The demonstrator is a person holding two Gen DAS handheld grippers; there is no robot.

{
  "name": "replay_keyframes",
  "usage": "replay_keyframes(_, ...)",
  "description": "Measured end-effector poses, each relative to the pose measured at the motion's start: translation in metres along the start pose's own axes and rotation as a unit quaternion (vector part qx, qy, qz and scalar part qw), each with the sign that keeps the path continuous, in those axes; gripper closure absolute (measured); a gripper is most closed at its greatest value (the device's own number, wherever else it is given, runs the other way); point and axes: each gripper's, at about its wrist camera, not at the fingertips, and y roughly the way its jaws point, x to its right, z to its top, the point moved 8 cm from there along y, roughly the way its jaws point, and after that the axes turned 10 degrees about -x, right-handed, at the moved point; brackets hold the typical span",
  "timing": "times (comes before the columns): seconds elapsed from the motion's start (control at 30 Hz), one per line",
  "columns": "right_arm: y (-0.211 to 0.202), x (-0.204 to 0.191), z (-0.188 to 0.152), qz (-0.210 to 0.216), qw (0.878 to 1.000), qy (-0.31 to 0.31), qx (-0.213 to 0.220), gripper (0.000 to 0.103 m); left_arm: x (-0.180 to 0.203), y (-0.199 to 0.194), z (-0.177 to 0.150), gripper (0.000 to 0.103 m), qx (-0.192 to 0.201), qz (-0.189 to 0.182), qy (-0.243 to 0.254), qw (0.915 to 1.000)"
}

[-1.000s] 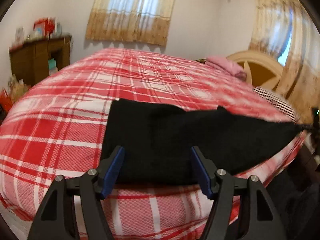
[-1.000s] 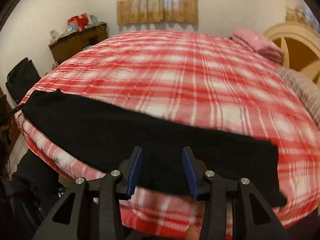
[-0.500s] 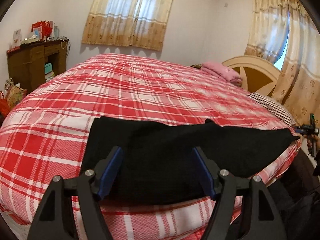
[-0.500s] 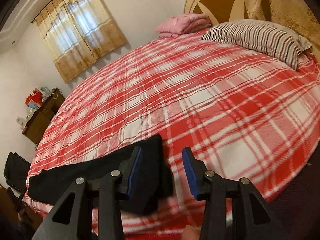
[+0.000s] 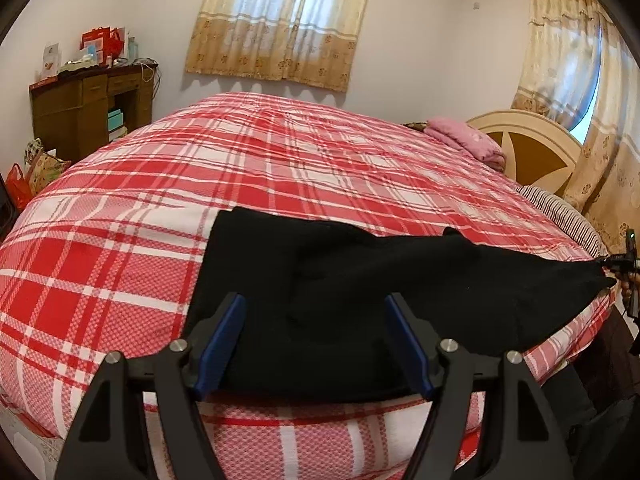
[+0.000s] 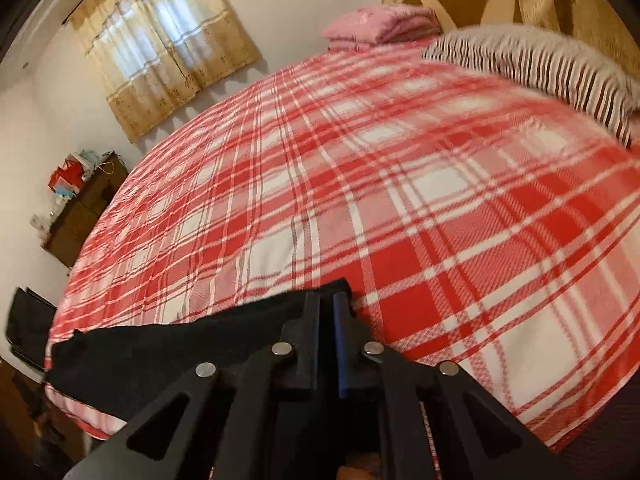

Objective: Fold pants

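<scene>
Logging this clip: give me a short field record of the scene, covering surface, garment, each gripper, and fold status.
surface: red and white plaid bedspread on a bed
garment: black fabric pants, lying lengthwise along the near bed edge
left gripper: open, fingers straddling the pants' wide end, not pinching
right gripper: shut on the pants' narrow end
fold status: no fold visible yet
background: pink folded blanket, striped pillow

I see white walls (image 5: 420, 40), beige curtains (image 5: 280, 20) with daylight behind, a brown wooden dresser (image 5: 88, 108) at left, a cream headboard (image 5: 532, 140), a red plaid bed cover (image 5: 280, 160)
</scene>
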Motion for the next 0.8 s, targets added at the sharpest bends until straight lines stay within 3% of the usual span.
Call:
replay_keyframes(0.3,-0.015,-0.013,0.024,-0.054,0.997,-0.032,0.046,0.101,0.000,0.000,0.001,0.029,0.004,-0.005,-0.007,1.0000)
replay_keyframes(0.5,0.025,0.003,0.026,-0.090,0.995,-0.031,0.016,0.101,0.002,0.001,0.001,0.027,0.008,-0.002,-0.001,1.0000)
replay_keyframes(0.6,0.040,0.009,0.018,-0.079,0.997,-0.020,-0.013,0.101,0.003,0.000,0.002,0.027,0.005,0.002,0.001,1.0000)
replay_keyframes(0.73,0.024,0.011,0.013,-0.092,0.995,-0.011,-0.019,0.098,0.011,-0.010,0.006,0.027,0.018,-0.004,0.005,0.9998)
replay_keyframes(0.8,0.005,0.006,0.011,-0.129,0.991,-0.027,-0.004,0.097,0.017,-0.013,0.009,0.027,0.026,0.002,0.015,0.9995)
